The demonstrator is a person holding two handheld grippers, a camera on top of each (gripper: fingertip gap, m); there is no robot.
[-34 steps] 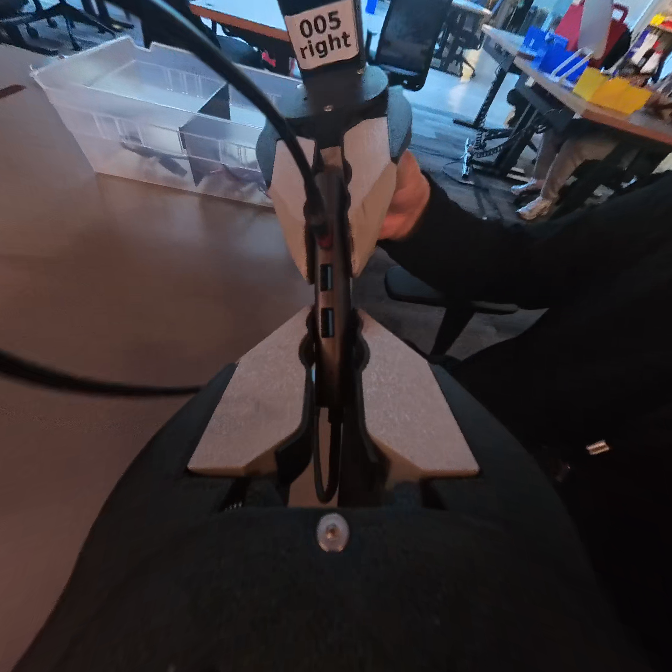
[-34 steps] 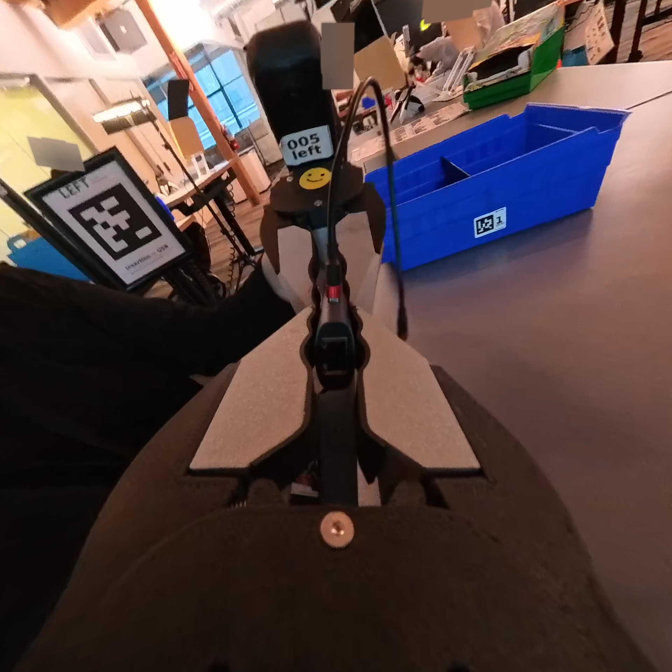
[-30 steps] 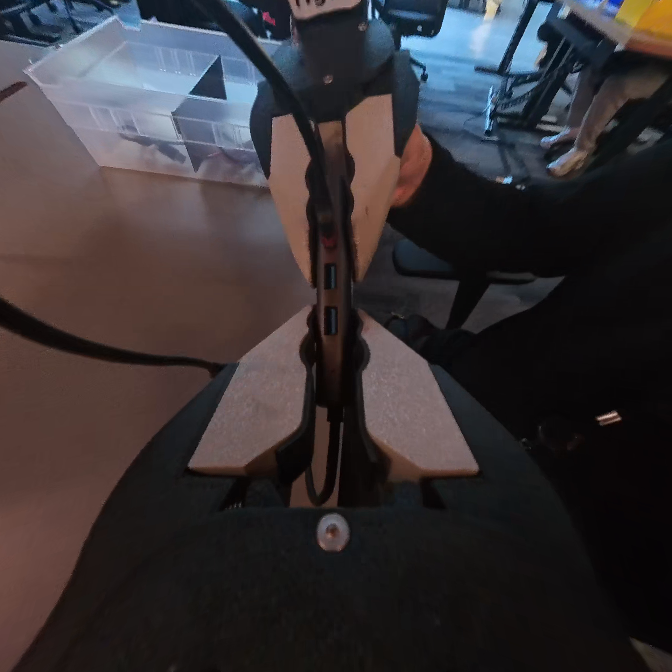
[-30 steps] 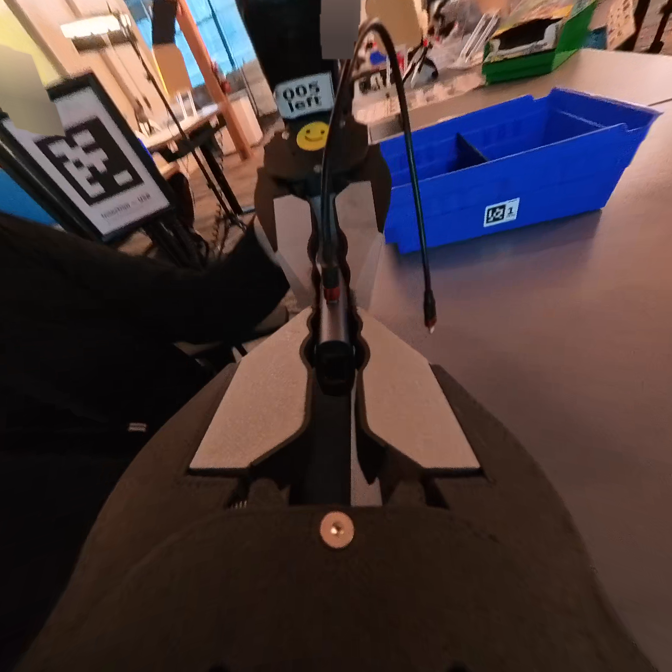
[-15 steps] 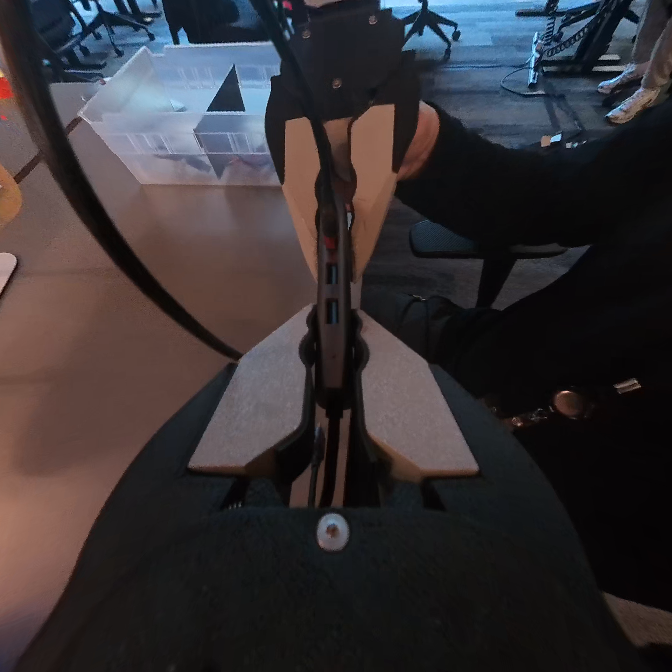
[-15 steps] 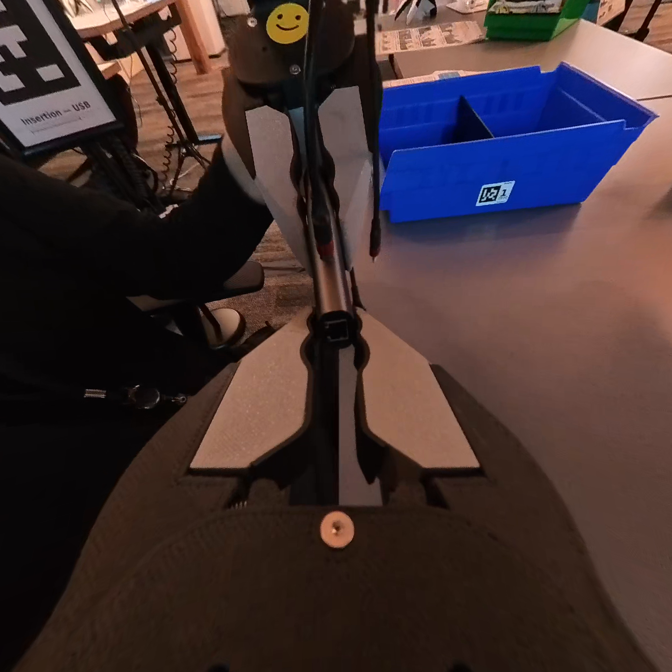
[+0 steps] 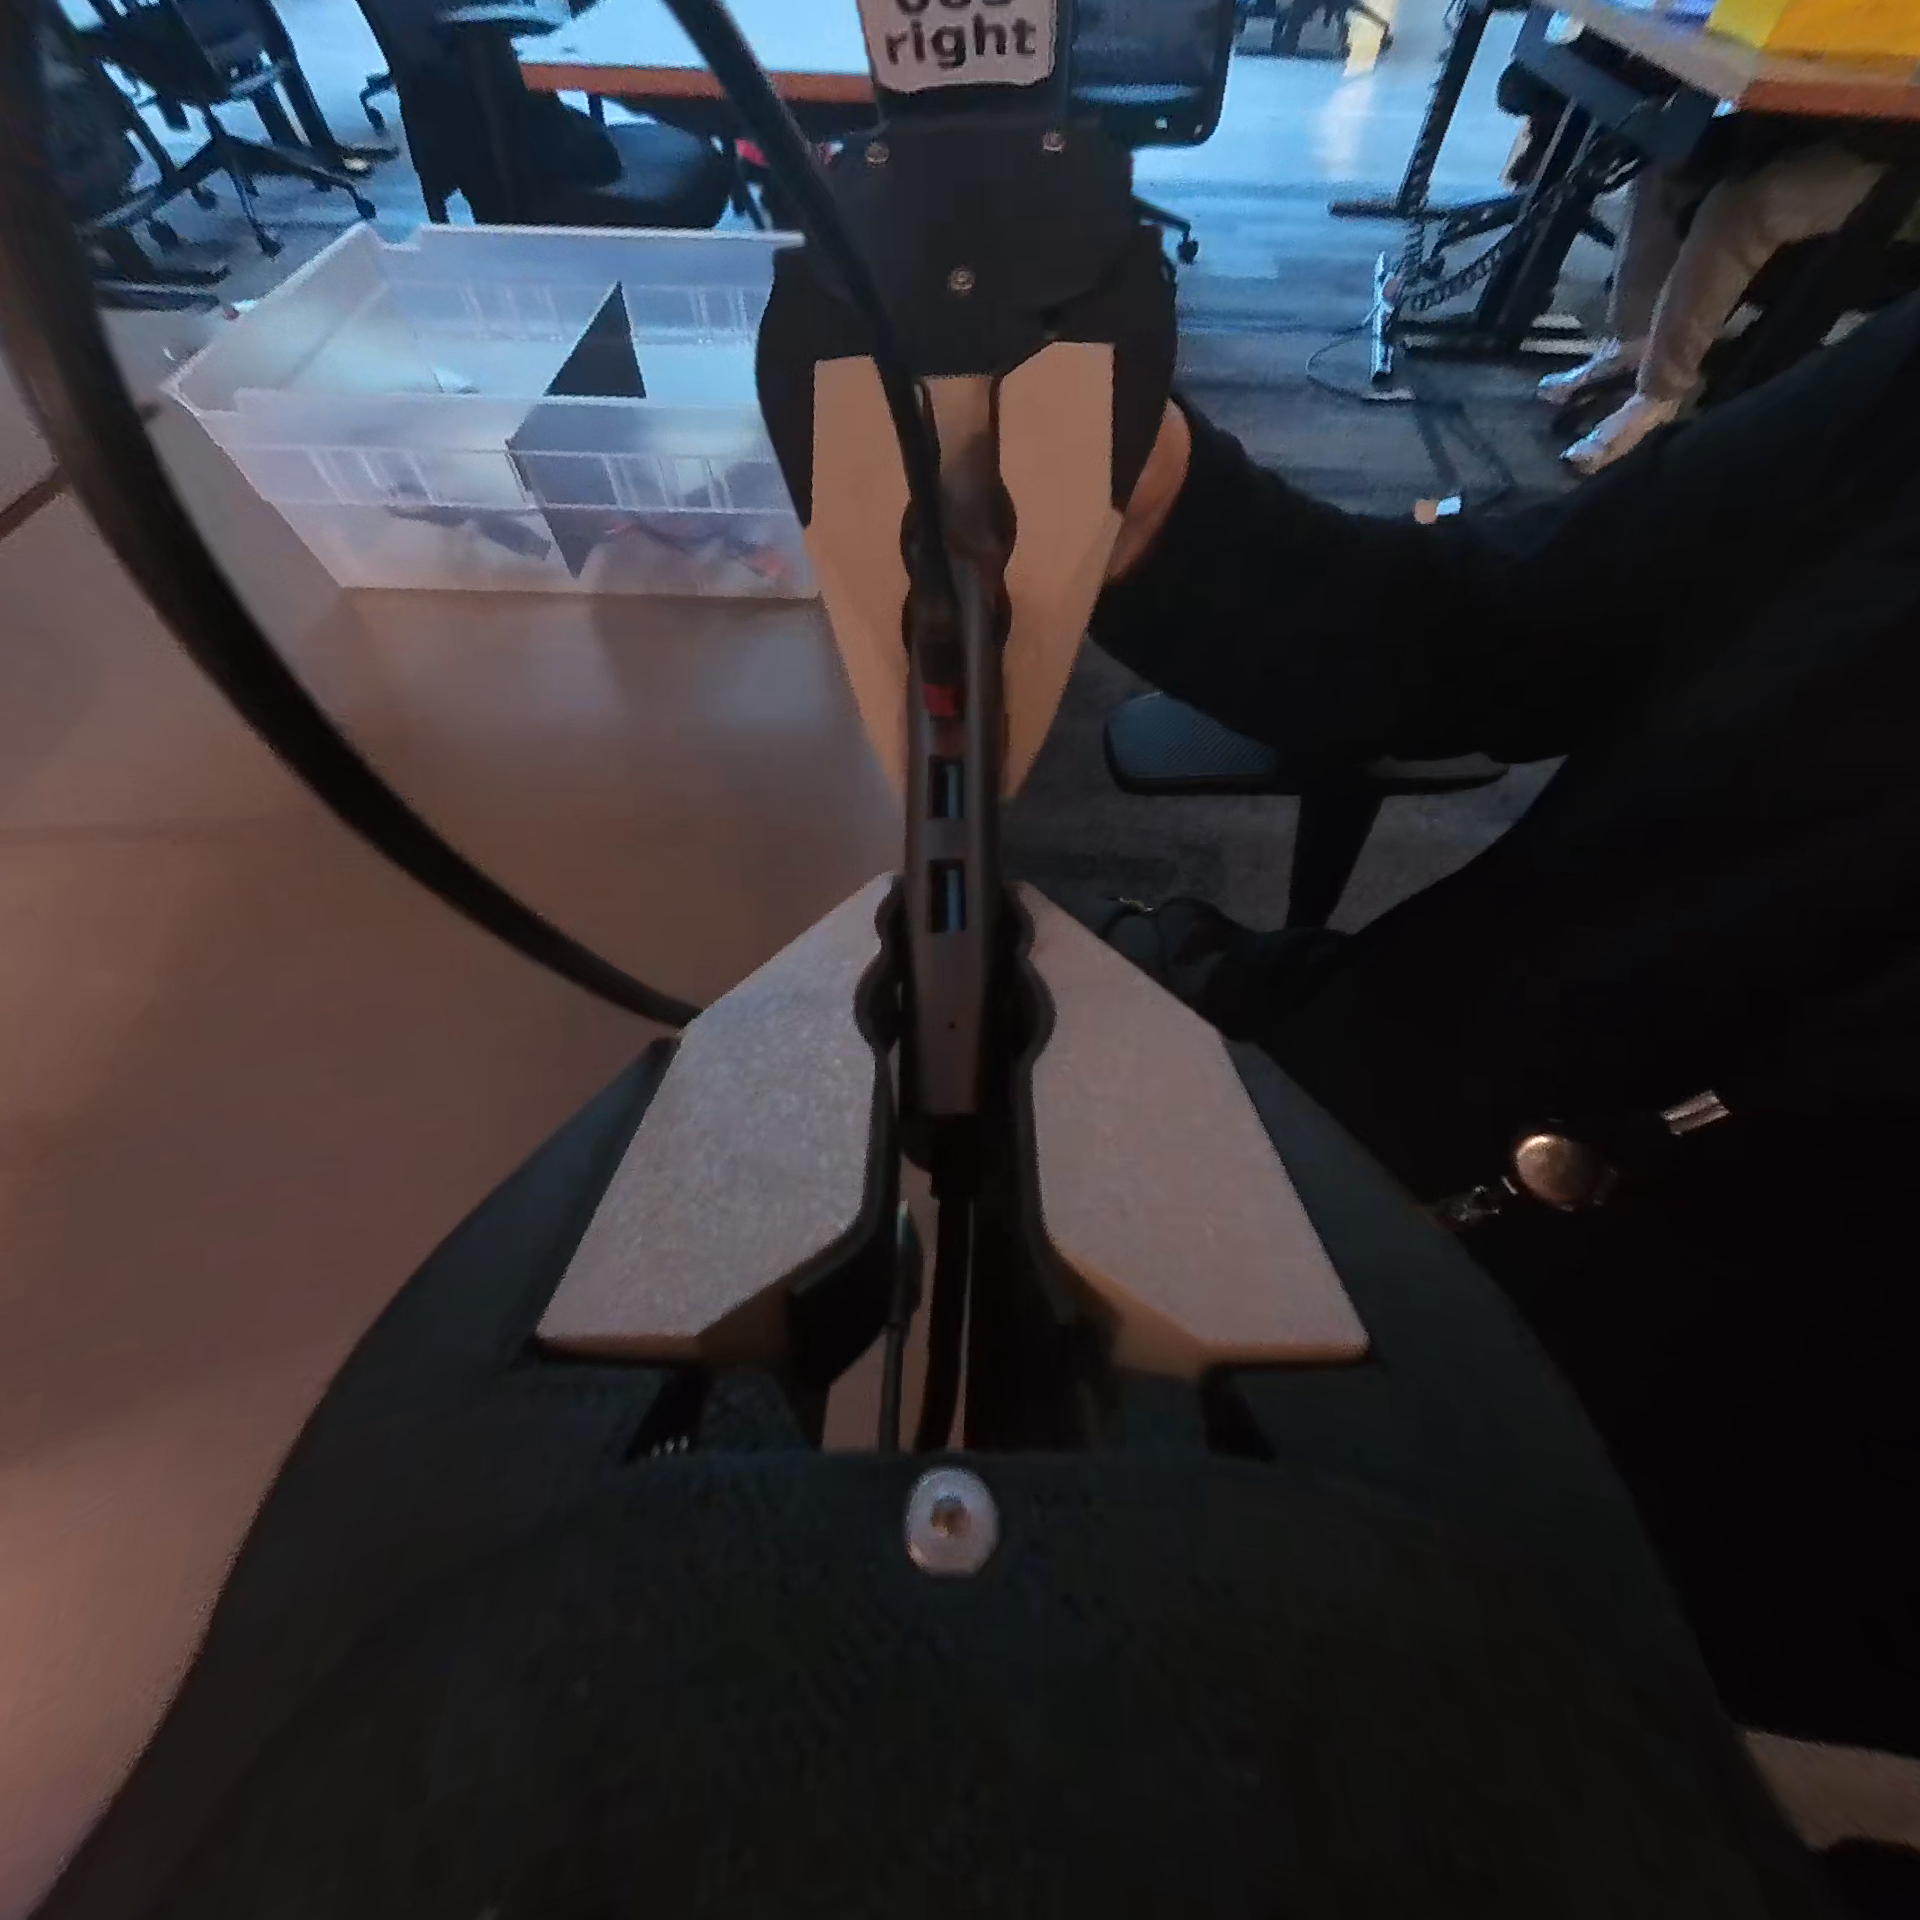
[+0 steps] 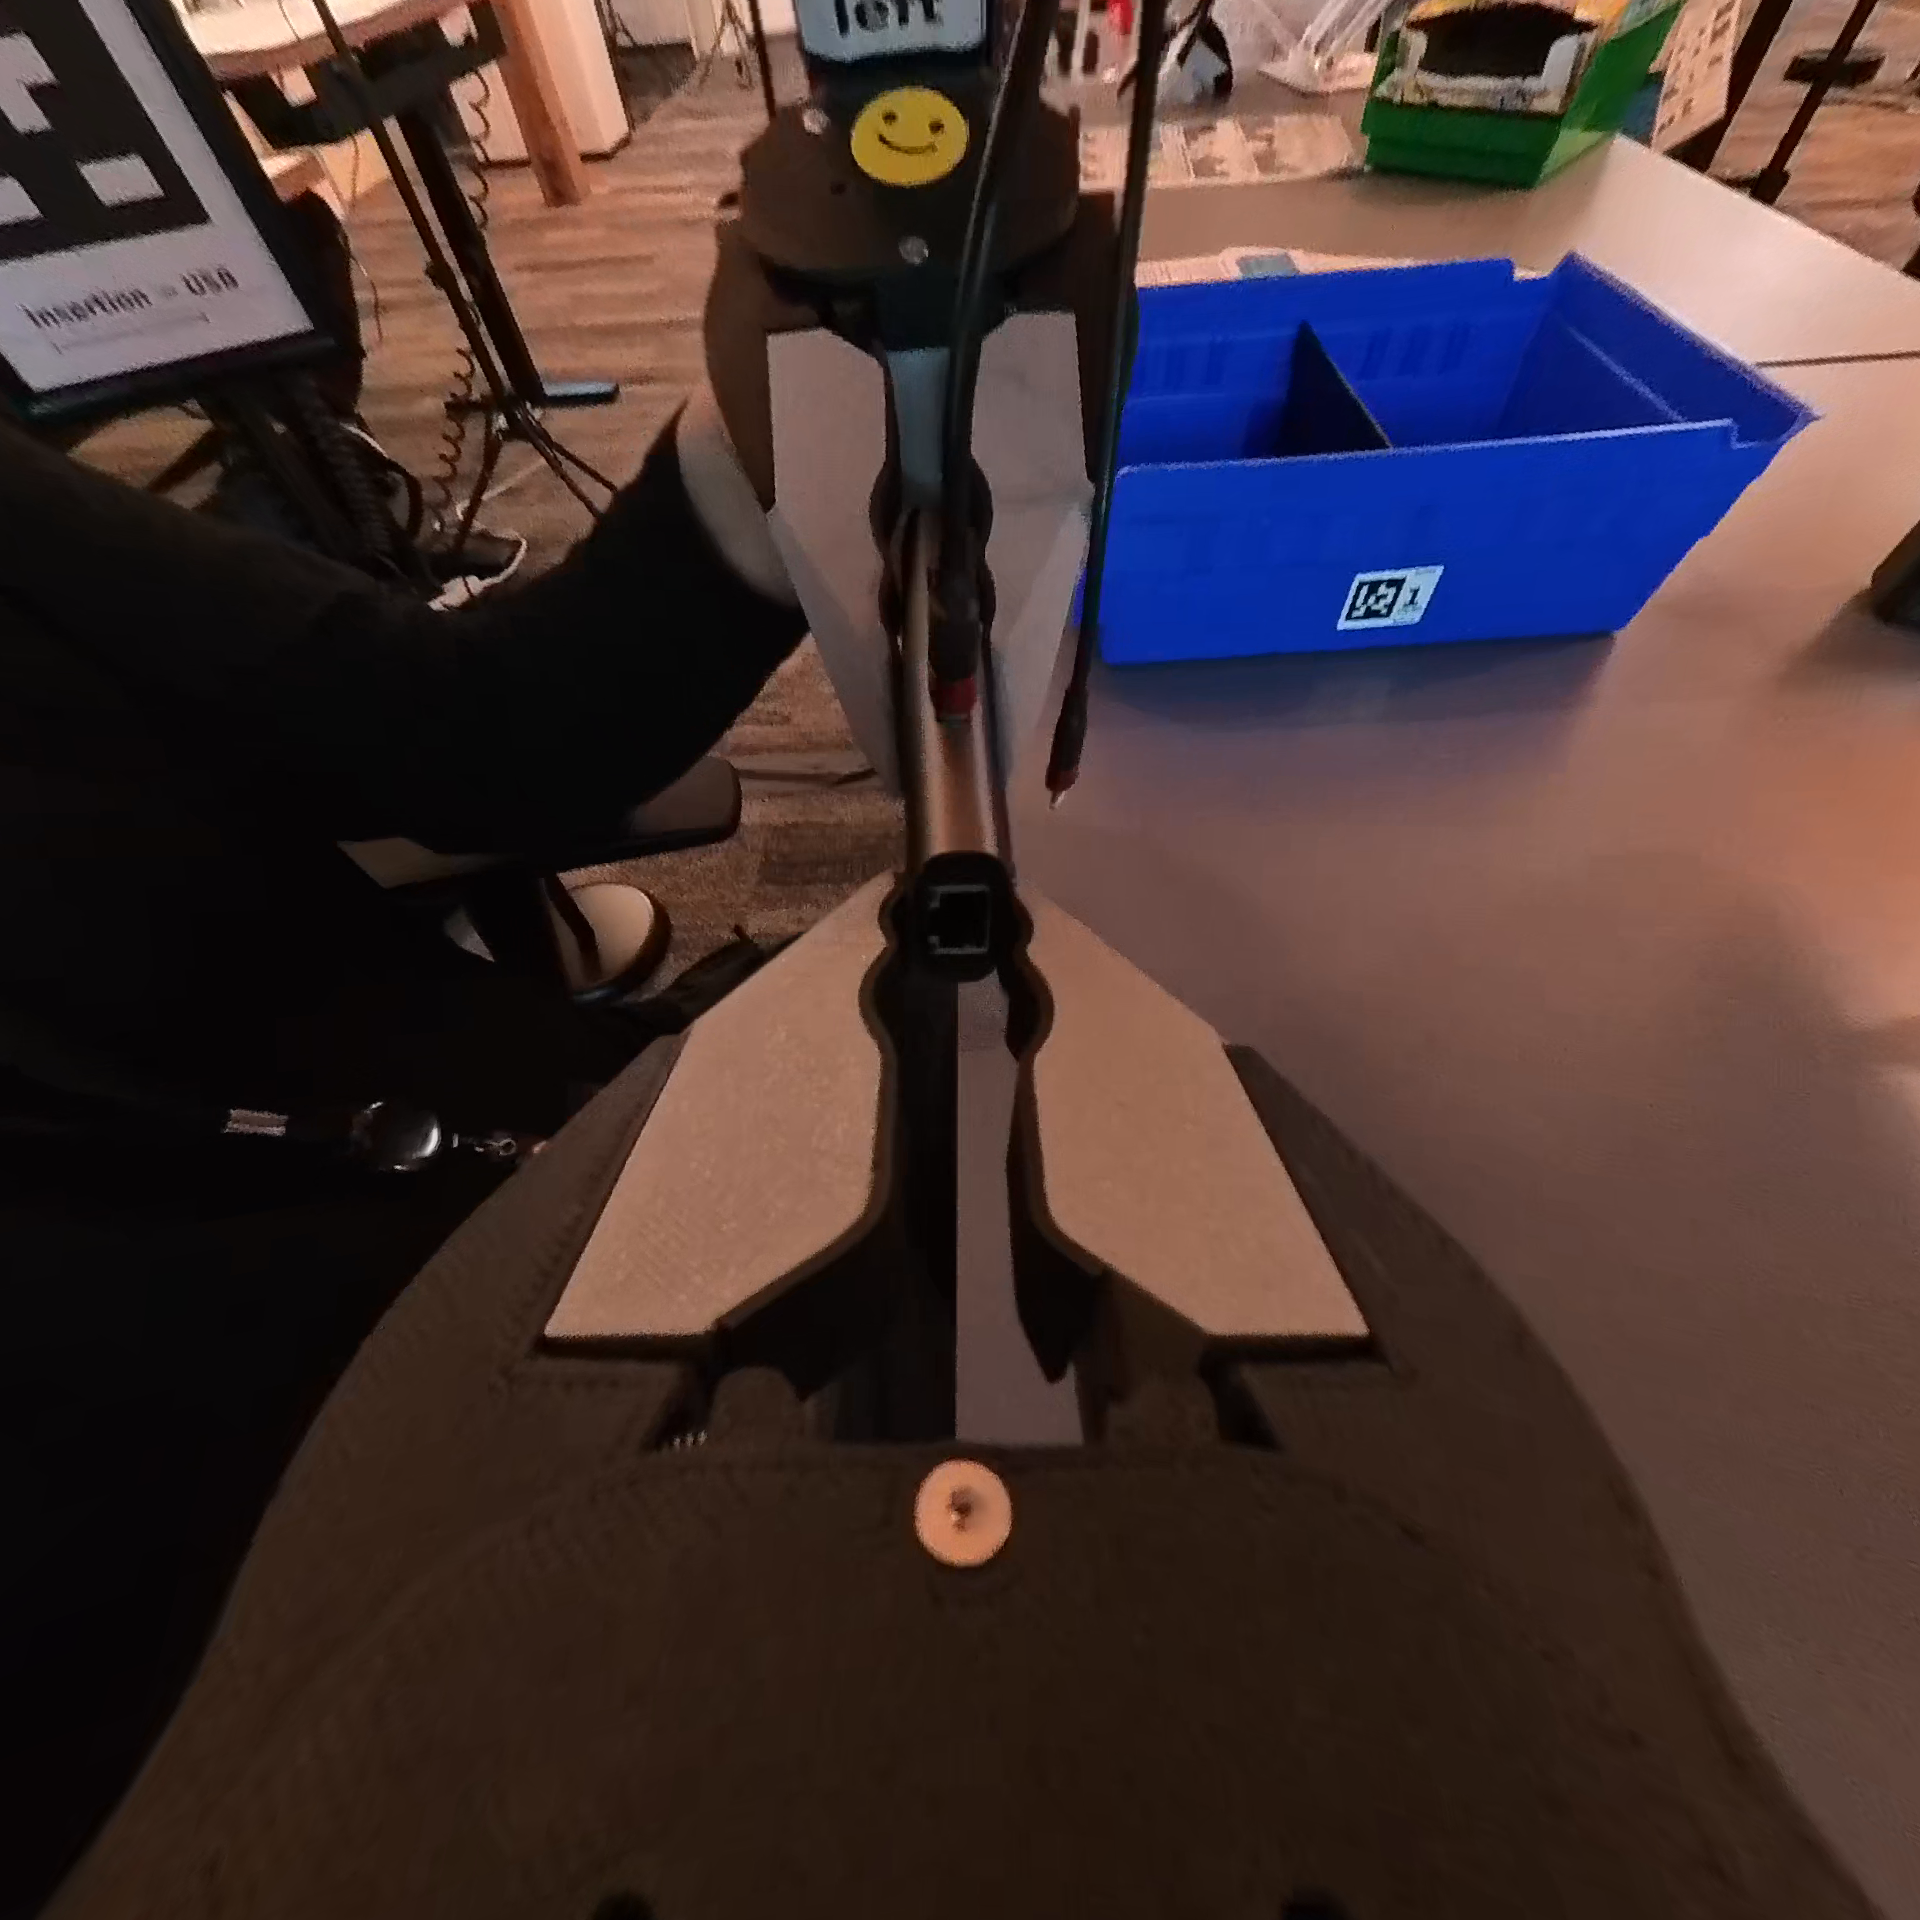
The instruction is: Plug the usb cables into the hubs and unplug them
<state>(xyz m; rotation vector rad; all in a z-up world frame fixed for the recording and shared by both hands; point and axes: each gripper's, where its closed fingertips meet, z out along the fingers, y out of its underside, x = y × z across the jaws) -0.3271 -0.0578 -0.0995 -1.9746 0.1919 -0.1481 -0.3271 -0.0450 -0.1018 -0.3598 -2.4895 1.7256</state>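
Observation:
A slim grey USB hub (image 7: pixel 948 842) is held in the air between both grippers. My left gripper (image 7: pixel 956 914) is shut on its near end, where its lead leaves. My right gripper (image 8: pixel 961 920) is shut on the other end, whose end port faces the camera. A black USB cable's red-tipped plug (image 7: pixel 940 675) sits in the hub's top edge; it also shows in the right wrist view (image 8: pixel 956 681). Two free ports lie next to it. The cable (image 7: pixel 312 727) loops wide to the left. The hub's own lead (image 8: pixel 1070 727) hangs loose beside it.
A clear divided bin (image 7: pixel 499 457) stands on the table behind the hub. A blue divided bin (image 8: pixel 1455 520) stands on the grey table (image 8: pixel 1455 1039) to the right. The person's black sleeves (image 8: pixel 312 675) fill the side. A marker sign (image 8: pixel 125 208) stands at the left. Less than 4 cm separates the two grippers' tips.
Both grippers stay shut on the hub. The pair has tilted down towards the table and then levelled a little. The black cable loop has swung in across the left wrist view.

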